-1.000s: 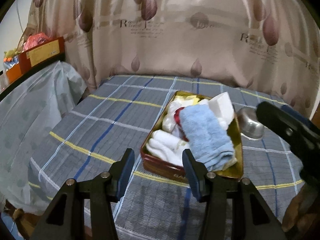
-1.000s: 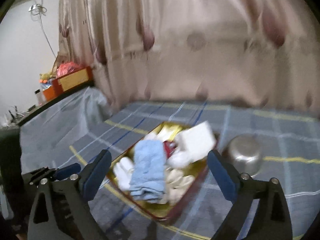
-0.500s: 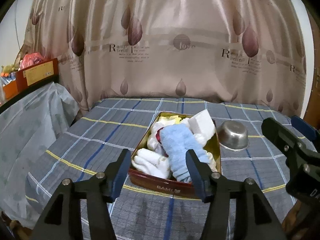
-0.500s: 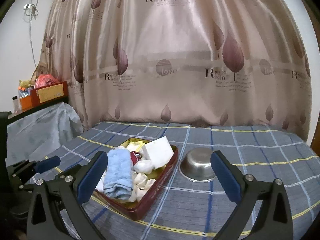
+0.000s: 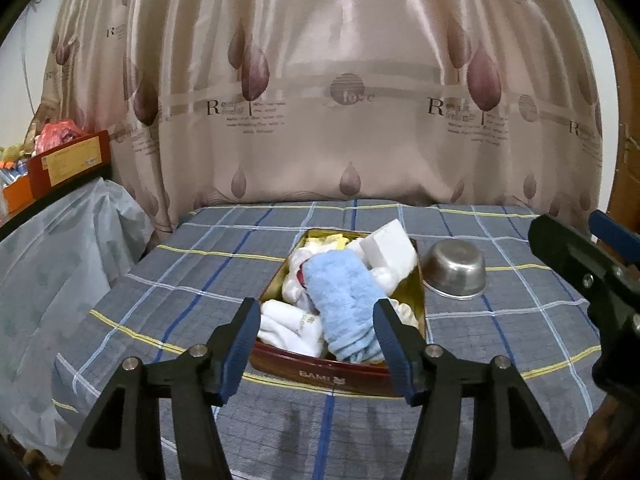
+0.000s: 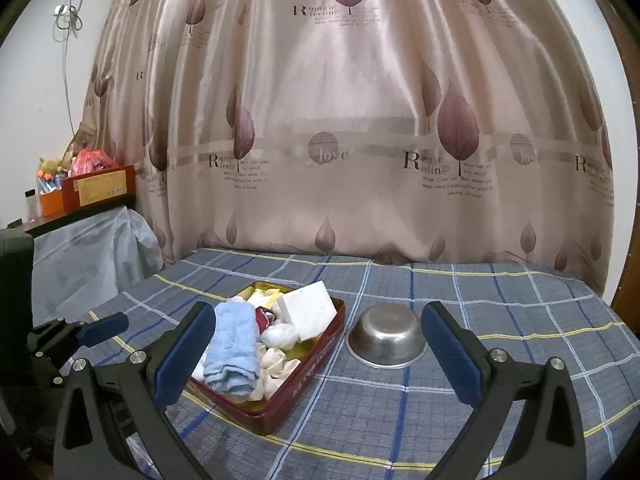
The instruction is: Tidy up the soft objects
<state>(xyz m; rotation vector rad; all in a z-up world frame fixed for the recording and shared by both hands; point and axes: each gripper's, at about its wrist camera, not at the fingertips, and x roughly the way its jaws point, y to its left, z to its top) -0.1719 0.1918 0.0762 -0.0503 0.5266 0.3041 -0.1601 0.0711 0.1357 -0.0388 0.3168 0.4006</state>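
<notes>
Left wrist view: blue towel (image 5: 344,304) lies lengthwise in tin (image 5: 320,374); both grippers' jaws spread.

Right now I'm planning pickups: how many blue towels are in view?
1: the blue towel lies atop the white cloths in the red tin; others may be buried underneath.

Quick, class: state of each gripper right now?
Left gripper: open, holding nothing.
Right gripper: open, holding nothing.

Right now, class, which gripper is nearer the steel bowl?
Right. The right gripper hangs open just in front of the steel bowl, a little to its left. The left gripper is open in front of the red tin, left of the bowl.
</notes>
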